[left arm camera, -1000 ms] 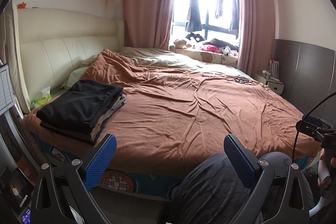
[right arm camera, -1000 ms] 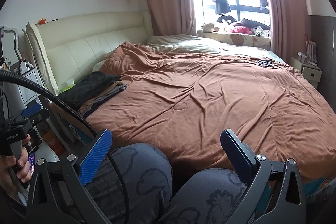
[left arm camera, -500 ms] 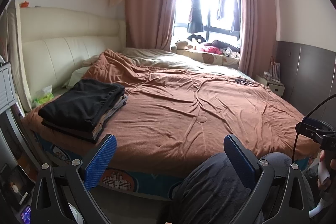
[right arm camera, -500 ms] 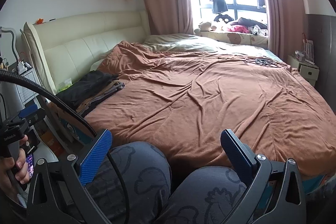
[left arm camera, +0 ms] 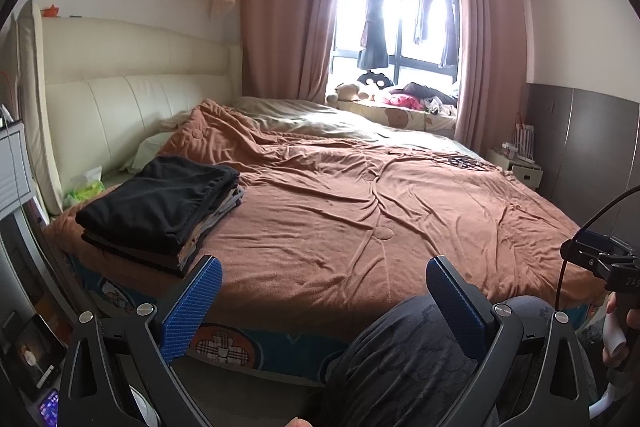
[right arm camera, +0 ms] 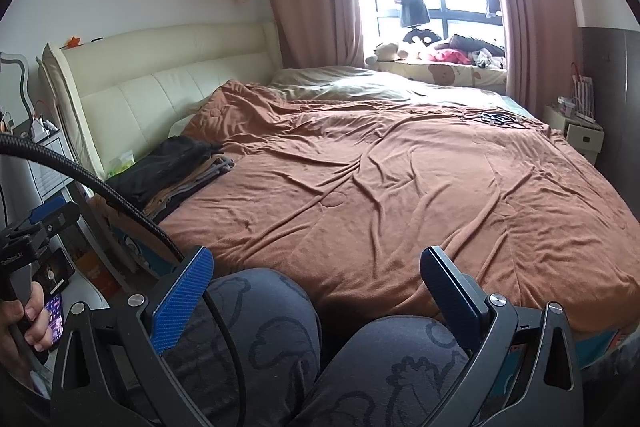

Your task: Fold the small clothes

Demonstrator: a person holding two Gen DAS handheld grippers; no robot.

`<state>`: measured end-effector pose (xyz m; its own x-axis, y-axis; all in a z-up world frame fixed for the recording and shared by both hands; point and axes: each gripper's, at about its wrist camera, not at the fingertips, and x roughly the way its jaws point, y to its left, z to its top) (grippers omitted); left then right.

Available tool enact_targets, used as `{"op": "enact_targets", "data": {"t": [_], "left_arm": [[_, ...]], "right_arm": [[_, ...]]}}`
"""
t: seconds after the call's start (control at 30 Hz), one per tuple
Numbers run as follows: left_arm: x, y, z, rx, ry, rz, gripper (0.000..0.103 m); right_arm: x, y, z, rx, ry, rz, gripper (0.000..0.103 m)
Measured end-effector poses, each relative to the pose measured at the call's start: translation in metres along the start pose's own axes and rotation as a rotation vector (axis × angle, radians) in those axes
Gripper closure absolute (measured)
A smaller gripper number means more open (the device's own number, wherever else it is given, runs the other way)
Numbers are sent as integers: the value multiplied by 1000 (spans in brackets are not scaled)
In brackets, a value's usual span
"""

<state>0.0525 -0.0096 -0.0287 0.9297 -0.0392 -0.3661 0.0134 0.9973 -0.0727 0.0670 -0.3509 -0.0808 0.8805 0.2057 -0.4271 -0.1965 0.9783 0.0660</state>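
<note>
A stack of folded clothes (left arm camera: 160,209) with a black piece on top lies at the near left corner of the bed, seen also as the stack of folded clothes (right arm camera: 176,171) in the right wrist view. My left gripper (left arm camera: 324,301) is open, held low in front of the bed, right of and below the stack, with nothing between its blue pads. My right gripper (right arm camera: 316,295) is open as well, above the person's knees (right arm camera: 272,339) in grey patterned trousers. Neither touches any cloth.
A brown blanket (left arm camera: 380,211) covers the wide bed; a cream headboard (left arm camera: 132,115) is at the left. A bedside cabinet (left arm camera: 12,171) stands at far left, a small white cabinet (left arm camera: 516,167) at right. A dark small item (right arm camera: 496,117) lies on the far blanket. Clothes hang at the window.
Both views have shifted slightly; the bed and the stack sit a little further right in the left wrist view. Both grippers stay open and empty.
</note>
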Motion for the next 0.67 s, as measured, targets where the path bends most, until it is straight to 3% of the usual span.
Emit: {"op": "enact_targets", "data": {"t": [0.67], "left_arm": [[-13,3,2,5,-32,1,0]], "right_arm": [[-9,-7,5,-5,-4,-1,0]]}}
